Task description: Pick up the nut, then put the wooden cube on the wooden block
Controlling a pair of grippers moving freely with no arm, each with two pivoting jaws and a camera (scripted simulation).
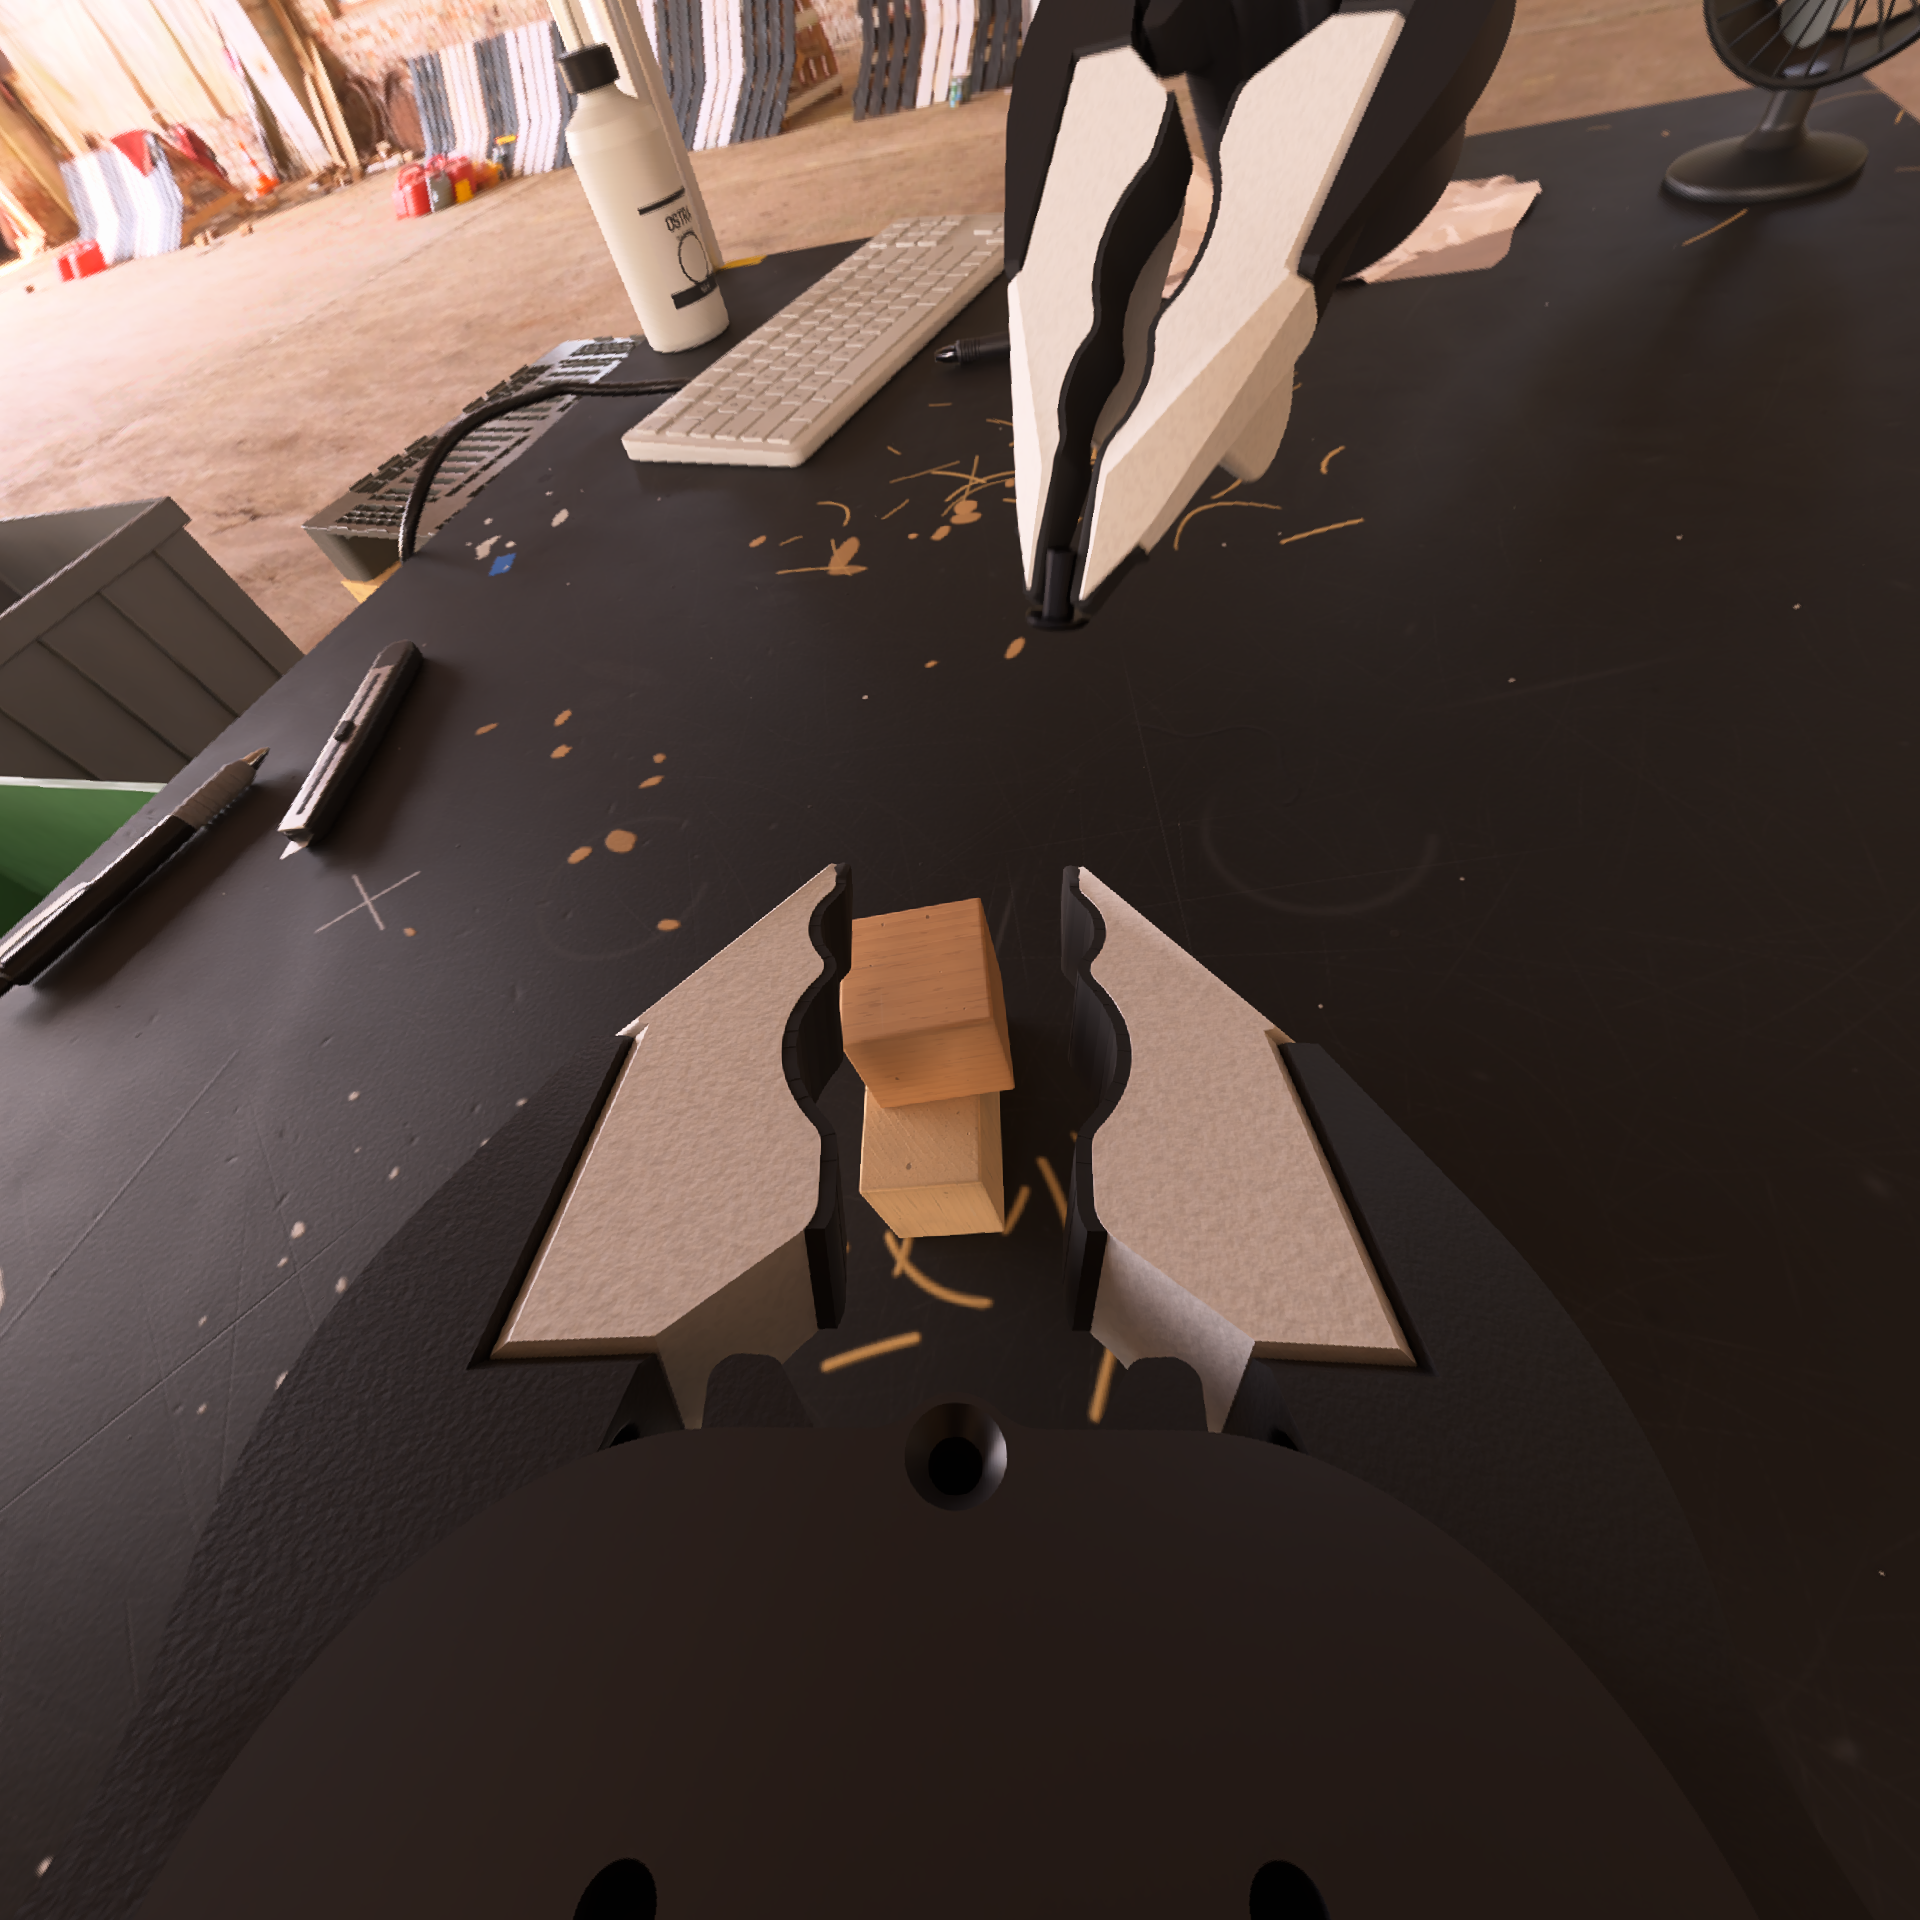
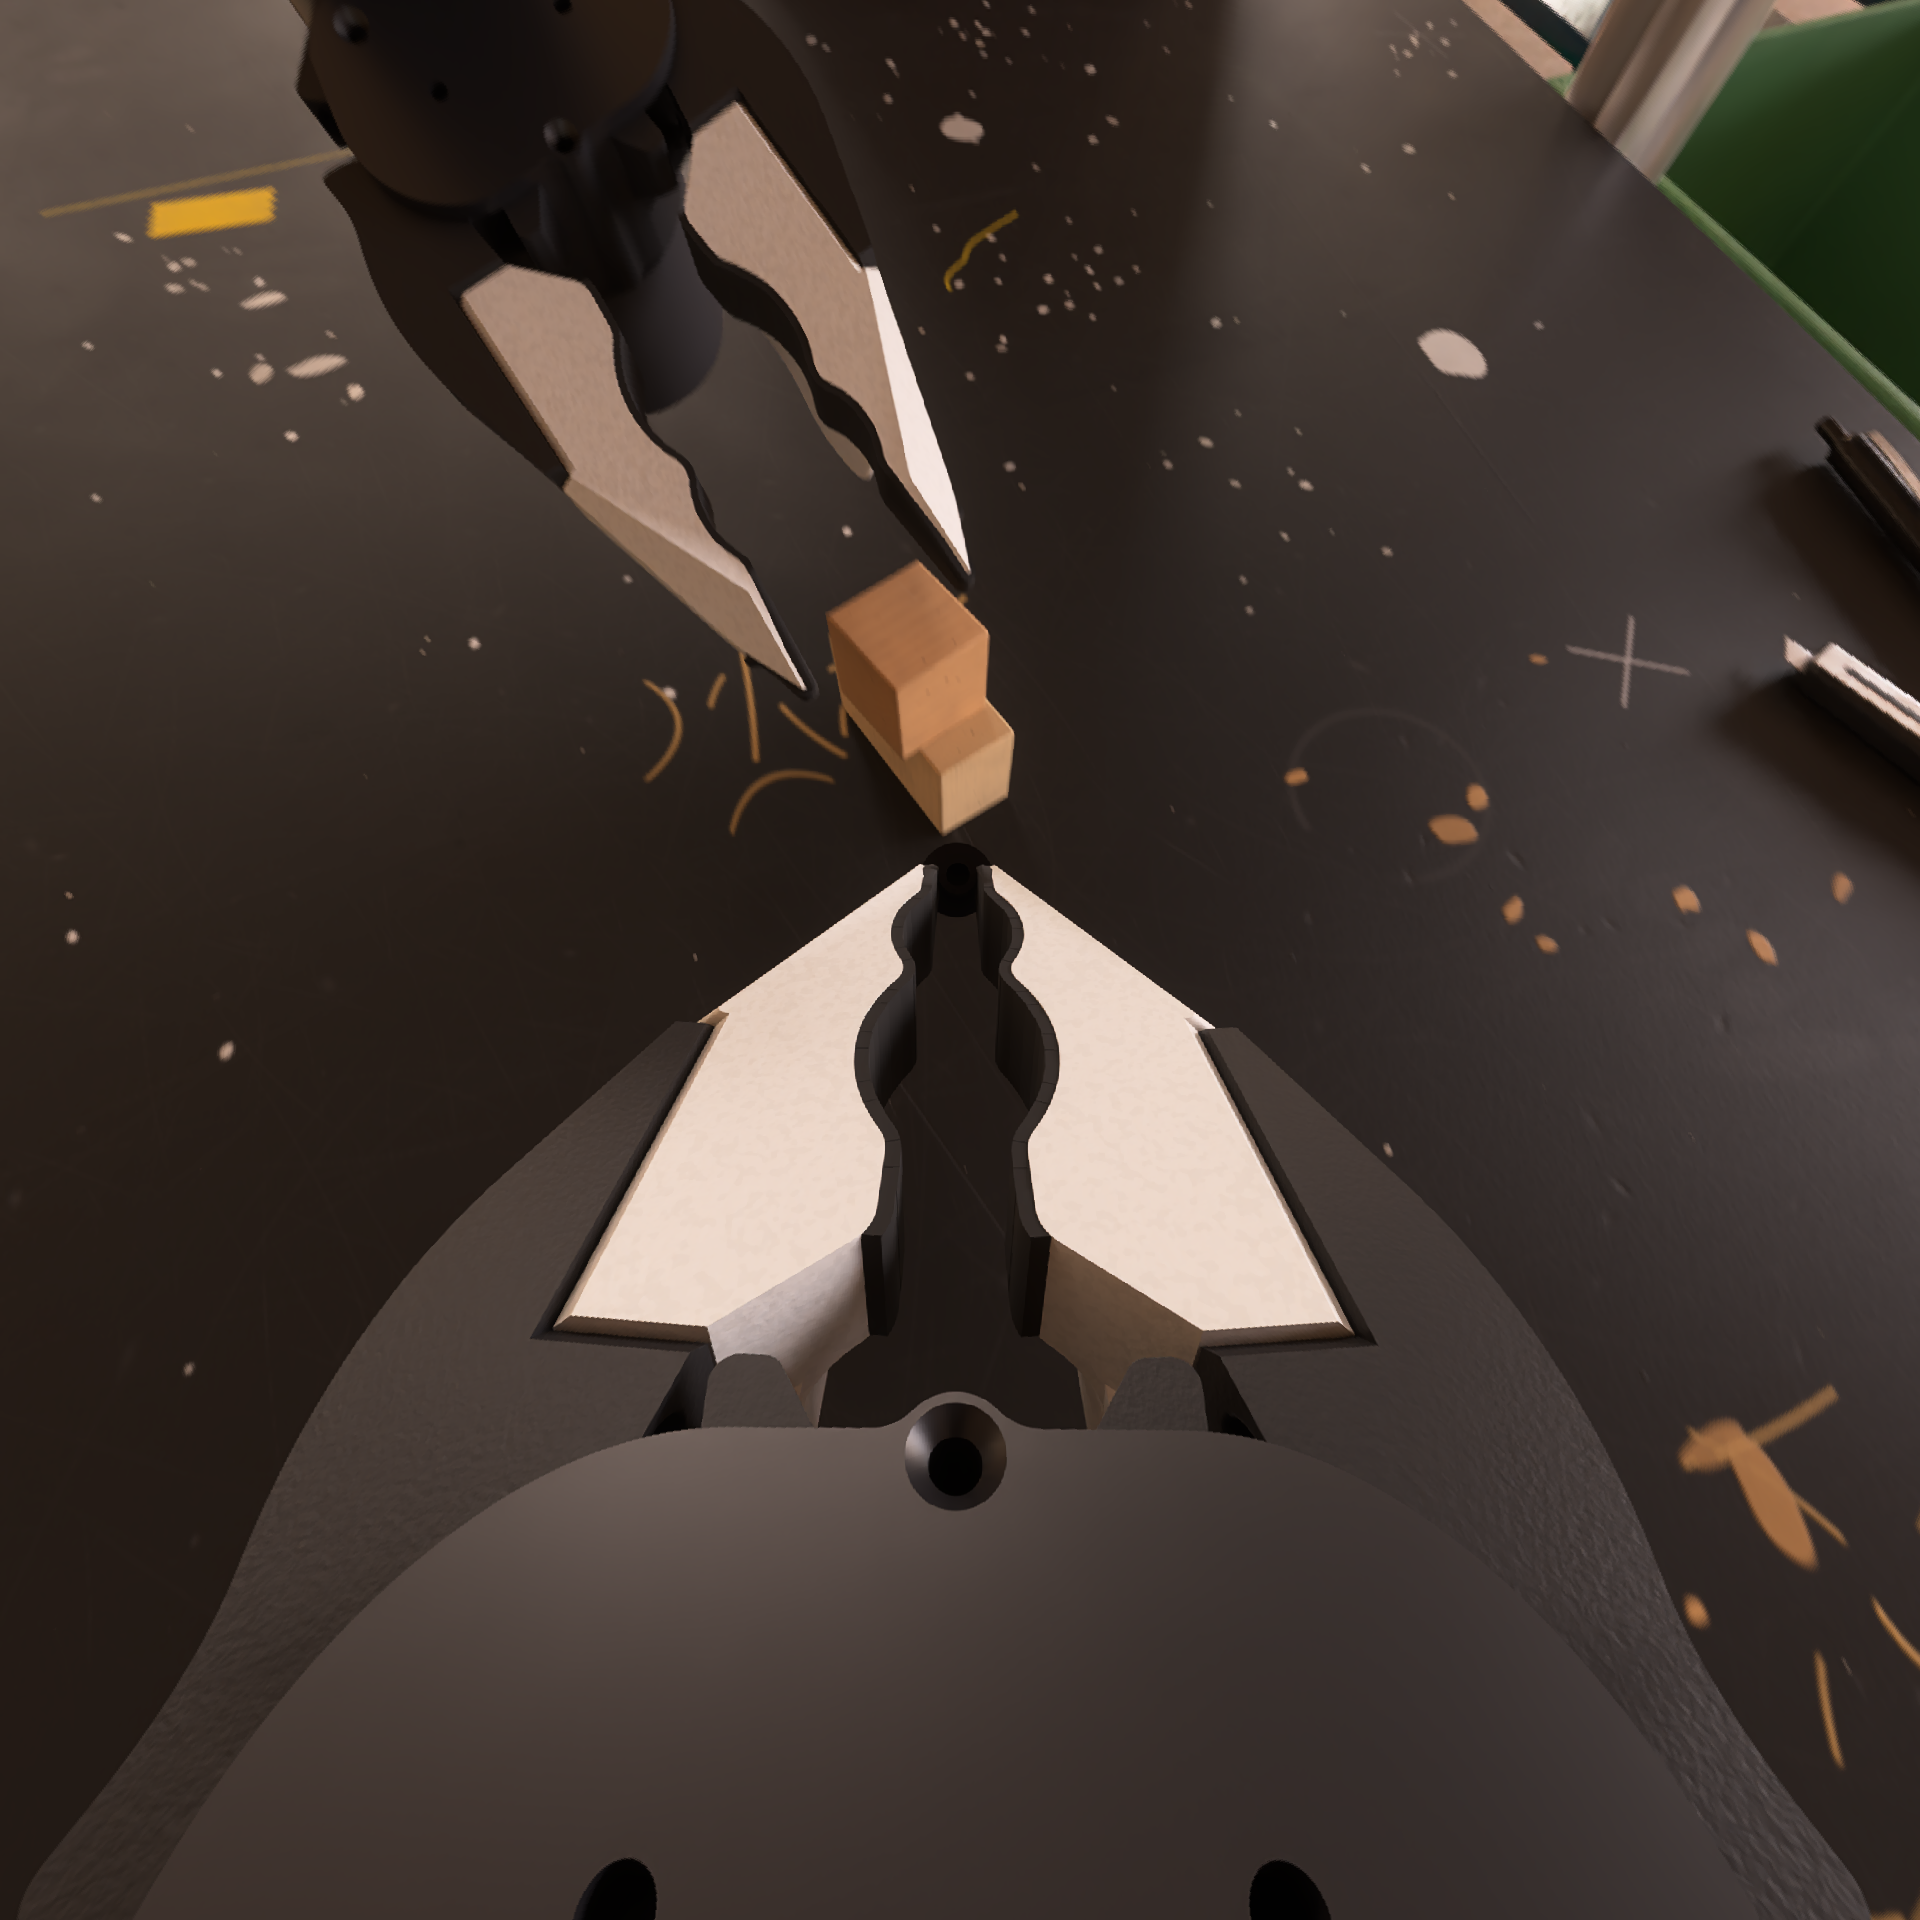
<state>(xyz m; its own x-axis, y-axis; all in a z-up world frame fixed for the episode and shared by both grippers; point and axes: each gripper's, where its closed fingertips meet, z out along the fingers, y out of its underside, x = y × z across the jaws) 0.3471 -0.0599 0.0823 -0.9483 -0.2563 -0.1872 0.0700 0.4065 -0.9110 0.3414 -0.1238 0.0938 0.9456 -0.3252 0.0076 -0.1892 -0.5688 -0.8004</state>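
Cube (image 1: 923, 992) sits on the block (image 1: 932, 1169), between the left gripper (image 1: 956, 894) fingers, which stand apart and clear of it. Block's long axis runs along those fingers. Farther off, right gripper (image 2: 956, 878) pinches the nut (image 2: 954, 885) at its tips.

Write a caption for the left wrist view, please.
Open left claw straddles wooden cube stacked on wooden block.

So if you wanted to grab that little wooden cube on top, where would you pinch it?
Pinch the wooden cube on its two flat upright sides, coming from above. It sits on the wooden block, so only its upper part is free. The left gripper already has an open finger on either side.
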